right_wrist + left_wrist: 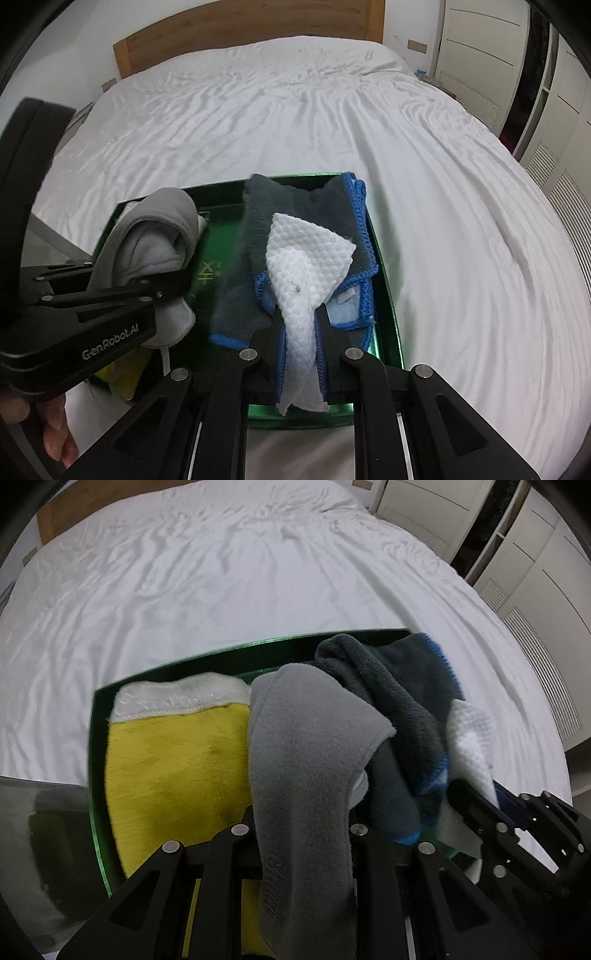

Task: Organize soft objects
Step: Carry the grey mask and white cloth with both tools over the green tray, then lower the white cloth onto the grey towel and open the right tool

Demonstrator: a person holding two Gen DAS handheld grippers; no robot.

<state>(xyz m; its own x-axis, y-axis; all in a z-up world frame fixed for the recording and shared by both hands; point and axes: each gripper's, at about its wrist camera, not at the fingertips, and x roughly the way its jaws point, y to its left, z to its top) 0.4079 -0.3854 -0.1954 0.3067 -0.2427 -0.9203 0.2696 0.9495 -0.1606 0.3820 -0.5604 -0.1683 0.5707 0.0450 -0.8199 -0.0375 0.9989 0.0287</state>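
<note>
My left gripper is clamped on a soft grey fleece slipper, which sticks up from between the fingers and droops over a shallow dark-green tray lying on the white-sheeted bed. From the left wrist camera, a yellow plush cloth with a white trim lies flat in the tray at about nine o'clock from the slipper. At about two o'clock sits a bunched dark-grey towel with blue stitched edging.

My right gripper is closed tight on a white waffle-textured cloth — a blue stitched hem shows pinched between the pads alongside it. That cloth stands up over the dark-grey towel, which fills the right half of the tray in the right wrist view. The left gripper shows at nine o'clock in that view, with the grey slipper curled over the tray's left end.

A wooden headboard is at twelve o'clock beyond the bed, and white louvred wardrobe doors stand at two o'clock. Fingertips of a hand show at the lower left — gripping the left tool.
</note>
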